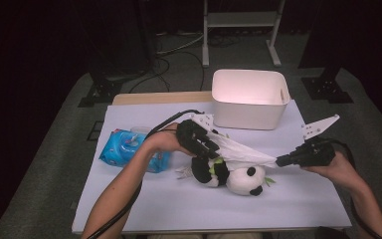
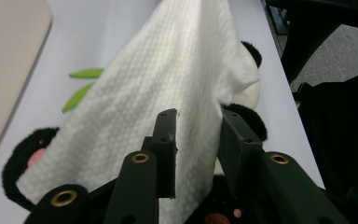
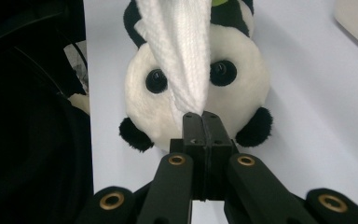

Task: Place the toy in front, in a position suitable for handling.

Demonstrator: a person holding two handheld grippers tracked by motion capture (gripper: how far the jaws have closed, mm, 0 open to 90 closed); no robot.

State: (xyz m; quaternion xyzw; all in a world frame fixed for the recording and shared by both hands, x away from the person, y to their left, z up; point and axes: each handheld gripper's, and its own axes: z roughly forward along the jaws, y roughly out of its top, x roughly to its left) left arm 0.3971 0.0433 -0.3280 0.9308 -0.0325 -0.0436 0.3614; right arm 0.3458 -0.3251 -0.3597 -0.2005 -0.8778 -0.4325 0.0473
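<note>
A white wipe (image 1: pixel 243 153) stretches over a panda plush (image 1: pixel 243 180) that lies on the table. My right gripper (image 1: pixel 278 161) is shut on the wipe's right end; in the right gripper view the jaws (image 3: pixel 202 116) pinch the twisted wipe (image 3: pixel 182 46) just above the panda's face (image 3: pixel 242 93). My left gripper (image 1: pixel 217 149) is at the wipe's left end. In the left gripper view its jaws (image 2: pixel 198 126) stand apart, and the wipe (image 2: pixel 158 70) hangs loosely between them over the panda (image 2: pixel 251 119).
A white bin (image 1: pixel 248 112) stands at the back of the table (image 1: pixel 179 209), just behind the left gripper. A blue pack of wet wipes (image 1: pixel 124 147) lies at the left, by the left forearm. Green felt leaves (image 2: pixel 86 73) stick out beside the panda.
</note>
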